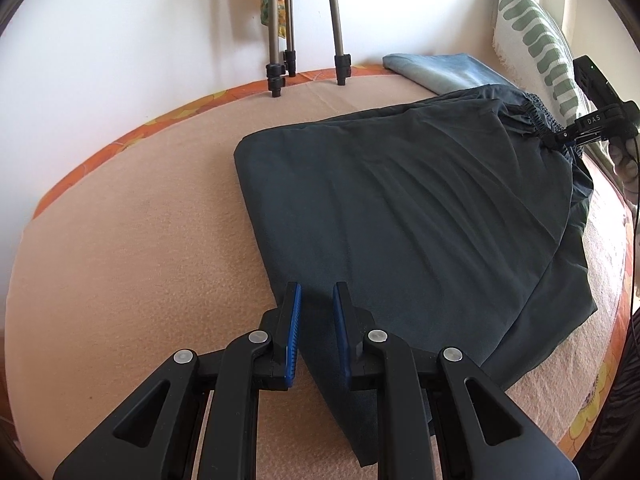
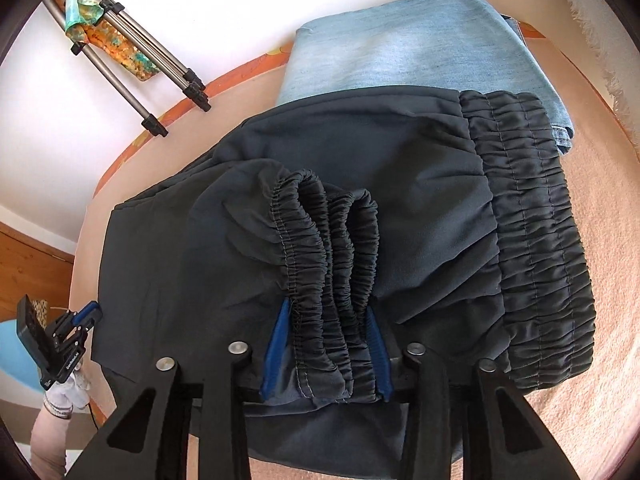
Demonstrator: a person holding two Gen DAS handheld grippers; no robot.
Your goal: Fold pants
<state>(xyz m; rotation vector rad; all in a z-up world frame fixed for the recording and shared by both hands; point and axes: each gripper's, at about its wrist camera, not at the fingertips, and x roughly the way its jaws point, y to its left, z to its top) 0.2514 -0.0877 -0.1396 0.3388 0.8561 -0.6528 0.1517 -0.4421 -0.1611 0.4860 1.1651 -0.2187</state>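
The right gripper point(image 2: 326, 320) is clamped on the gathered elastic cuffs point(image 2: 332, 248) of the dark pants point(image 2: 400, 168), the bunched hems standing in ridges between its blue pads point(image 2: 276, 344). Just beyond the cuffs, on the right, the wide elastic waistband point(image 2: 536, 216) lies flat, so the legs are doubled back toward it. The left gripper point(image 1: 317, 312) sits at the near fold edge of the same pants, its blue pads a narrow gap apart with dark cloth showing between them; whether they pinch the fabric I cannot tell. In the right wrist view that gripper shows small at the far left edge of the cloth, held by a white-gloved hand point(image 2: 68, 388). The pants lie spread over a peach blanket point(image 1: 140, 208) that covers a bed point(image 1: 120, 136) with an orange flowered edge. Folded light-blue jeans point(image 2: 400, 48) lie at the far side, partly under the waistband end. A green-and-white pillow point(image 1: 532, 40) leans at the far right, and tripod legs point(image 1: 312, 32) stand against the white wall point(image 1: 140, 32).
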